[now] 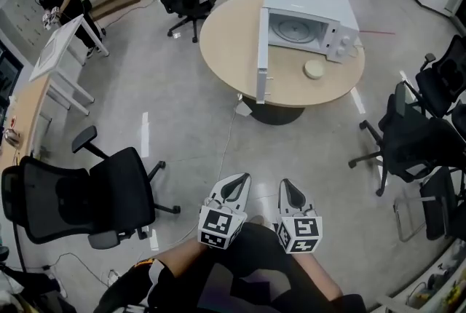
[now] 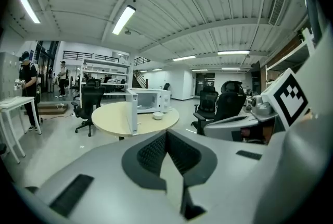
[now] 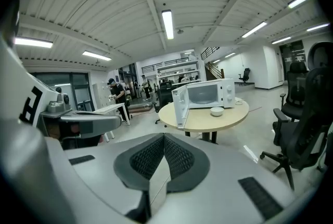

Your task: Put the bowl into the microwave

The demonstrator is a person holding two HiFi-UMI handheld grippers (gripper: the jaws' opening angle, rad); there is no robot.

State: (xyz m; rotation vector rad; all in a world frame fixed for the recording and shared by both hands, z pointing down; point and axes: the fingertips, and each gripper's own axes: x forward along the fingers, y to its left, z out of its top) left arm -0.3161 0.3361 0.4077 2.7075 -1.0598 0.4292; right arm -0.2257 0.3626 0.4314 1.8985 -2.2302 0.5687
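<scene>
head view, one bowl, one microwave

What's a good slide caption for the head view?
Jaws shut, left gripper and right gripper face a table holding open microwave and bowl.

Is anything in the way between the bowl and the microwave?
Nothing visible. The microwave has its door wide open, and the bowl sits on the table just before the opening, with only bare tabletop between.
</scene>
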